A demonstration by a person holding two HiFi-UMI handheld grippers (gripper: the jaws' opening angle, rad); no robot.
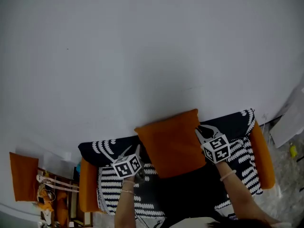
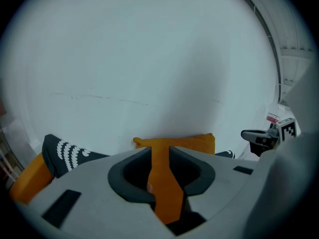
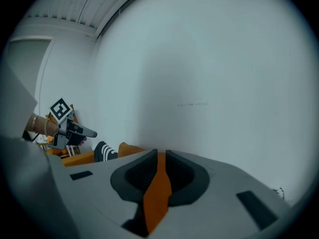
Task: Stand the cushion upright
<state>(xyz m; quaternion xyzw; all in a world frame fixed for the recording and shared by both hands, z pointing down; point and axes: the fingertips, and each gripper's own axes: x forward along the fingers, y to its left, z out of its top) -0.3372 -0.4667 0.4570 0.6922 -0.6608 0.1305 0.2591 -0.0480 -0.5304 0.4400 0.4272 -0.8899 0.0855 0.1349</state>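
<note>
While pinching cushion (image 1: 172,143) by opposite edges in left tongs (image 2: 160,154) and right tongs (image 3: 161,156), holds it level and tilted up, likely for leaning against sofa back (image 1: 232,121).

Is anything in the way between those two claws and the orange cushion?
Nothing visible. The left gripper and the right gripper each have their jaws closed on an edge of the cushion, held over the sofa.

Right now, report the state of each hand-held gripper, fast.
Left hand-held gripper: closed on the left edge of the orange cushion.
Right hand-held gripper: closed on the right edge of the orange cushion.
</note>
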